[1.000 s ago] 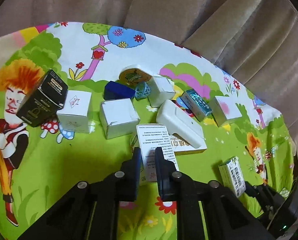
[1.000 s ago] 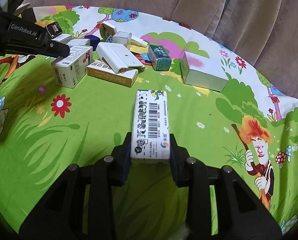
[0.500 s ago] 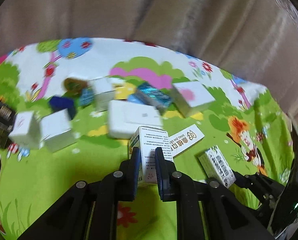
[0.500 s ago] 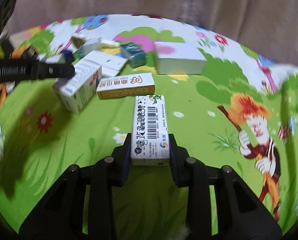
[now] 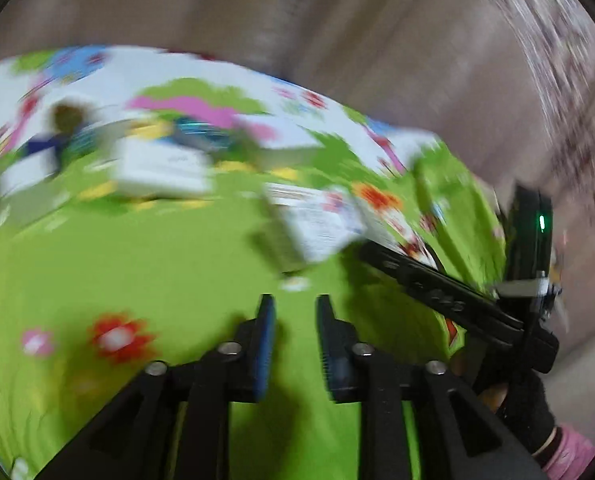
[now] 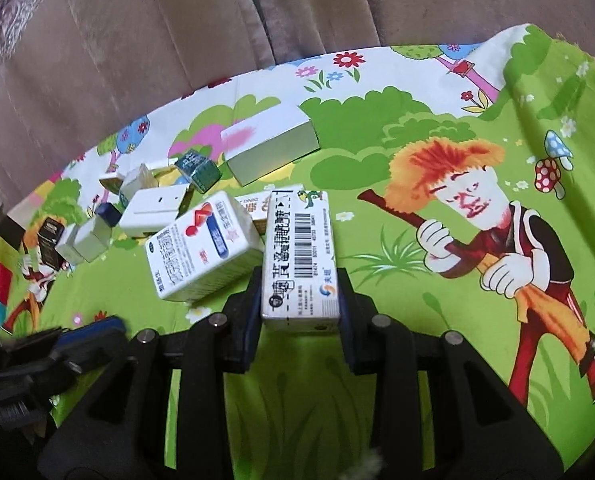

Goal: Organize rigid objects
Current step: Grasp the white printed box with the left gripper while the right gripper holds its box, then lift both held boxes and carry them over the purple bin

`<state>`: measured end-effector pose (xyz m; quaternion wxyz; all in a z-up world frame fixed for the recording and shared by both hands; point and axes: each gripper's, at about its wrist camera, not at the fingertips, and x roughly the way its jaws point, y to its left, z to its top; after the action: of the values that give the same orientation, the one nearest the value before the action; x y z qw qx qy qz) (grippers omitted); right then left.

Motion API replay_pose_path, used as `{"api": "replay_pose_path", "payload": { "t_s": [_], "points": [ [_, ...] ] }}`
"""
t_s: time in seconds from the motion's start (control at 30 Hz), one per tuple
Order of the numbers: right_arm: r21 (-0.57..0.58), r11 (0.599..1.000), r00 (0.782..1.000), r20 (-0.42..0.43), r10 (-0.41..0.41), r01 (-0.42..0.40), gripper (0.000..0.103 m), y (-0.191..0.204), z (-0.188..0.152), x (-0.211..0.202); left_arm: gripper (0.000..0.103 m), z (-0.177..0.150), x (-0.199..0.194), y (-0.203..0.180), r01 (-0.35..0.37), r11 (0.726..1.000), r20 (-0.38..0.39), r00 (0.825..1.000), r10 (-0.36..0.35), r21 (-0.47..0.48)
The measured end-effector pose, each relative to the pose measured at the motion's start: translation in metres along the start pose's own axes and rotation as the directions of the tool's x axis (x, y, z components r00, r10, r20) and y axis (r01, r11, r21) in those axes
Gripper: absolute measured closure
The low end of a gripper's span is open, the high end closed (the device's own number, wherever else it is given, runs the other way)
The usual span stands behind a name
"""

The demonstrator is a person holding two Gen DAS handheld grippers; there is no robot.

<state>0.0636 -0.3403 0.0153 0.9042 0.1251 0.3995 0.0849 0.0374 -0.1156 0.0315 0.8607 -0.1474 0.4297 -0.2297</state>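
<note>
about ten small boxes [image 6: 299, 256] on one cartoon cloth [image 6: 377, 208], two grippers [image 6: 299, 308]

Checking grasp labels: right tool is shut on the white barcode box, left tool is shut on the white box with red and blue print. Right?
Only the left is wrong: in the left wrist view the left tool holds nothing. The right tool does grip the white barcode box.

Right tool [image 6: 299, 300] clamps barcode box [image 6: 299, 256]; red-blue box [image 6: 205, 248] just left, touching it
</note>
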Motion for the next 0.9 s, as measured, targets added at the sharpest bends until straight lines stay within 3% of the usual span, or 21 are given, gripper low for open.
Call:
{"api": "replay_pose_path", "payload": {
  "t_s": [0.07,0.17,0.23,0.27,0.33,0.43,0.6,0.63,0.67,0.7,0.77,0.9],
  "points": [
    [0.003,1.000,1.000,-0.005,0.005,-0.005,0.066,-0.001,0.001,0.001,0.046,0.002,-0.007,0.013,-0.039,0.998,0.021,0.999,0.039,-0.041],
    [0.020,1.000,1.000,0.030,-0.007,0.006,0.066,-0.004,0.000,-0.006,0.040,0.016,-0.004,0.006,-0.046,0.999,0.029,0.999,0.046,-0.001],
    [0.057,0.998,0.998,0.061,-0.016,0.013,0.066,-0.009,-0.003,-0.013,0.029,0.031,0.006,-0.015,-0.048,0.988,0.014,0.999,0.047,0.144],
    [0.072,0.997,0.998,0.060,-0.021,0.017,0.066,-0.011,-0.004,-0.014,0.023,0.037,0.012,-0.026,-0.048,0.972,-0.002,0.999,0.050,0.230],
    [0.063,0.998,0.999,0.046,-0.016,0.014,0.066,-0.009,-0.006,-0.014,0.023,0.046,0.029,-0.047,-0.078,0.900,-0.024,0.995,0.097,0.429],
    [0.046,0.999,1.000,0.022,-0.020,0.019,0.066,-0.006,-0.004,-0.009,0.023,0.054,0.053,-0.065,-0.086,0.803,-0.059,0.987,0.149,0.590],
    [0.058,0.998,1.000,-0.009,-0.013,0.013,0.066,-0.008,-0.005,-0.002,0.025,0.051,0.093,-0.072,-0.120,0.759,-0.078,0.973,0.219,0.640],
    [0.061,0.998,1.000,-0.008,-0.009,0.009,0.066,-0.009,-0.005,-0.003,0.032,0.048,0.102,-0.072,-0.118,0.763,-0.093,0.969,0.227,0.635],
    [0.066,0.998,1.000,-0.008,-0.008,0.008,0.066,-0.010,-0.006,-0.002,0.054,0.044,0.108,-0.073,-0.112,0.770,-0.109,0.967,0.230,0.628],
    [0.070,0.998,1.000,-0.011,-0.009,0.009,0.066,-0.011,-0.006,-0.002,0.058,0.039,0.111,-0.072,-0.122,0.780,-0.116,0.963,0.242,0.614],
    [0.071,0.997,1.000,-0.020,-0.004,0.005,0.066,-0.010,-0.006,0.000,0.059,0.032,0.100,-0.070,-0.151,0.812,-0.082,0.968,0.237,0.564],
    [0.066,0.998,1.000,-0.025,0.001,0.001,0.066,-0.008,-0.005,0.001,0.059,0.021,0.055,-0.041,-0.247,0.902,-0.028,0.961,0.274,0.354]
  ]
}}
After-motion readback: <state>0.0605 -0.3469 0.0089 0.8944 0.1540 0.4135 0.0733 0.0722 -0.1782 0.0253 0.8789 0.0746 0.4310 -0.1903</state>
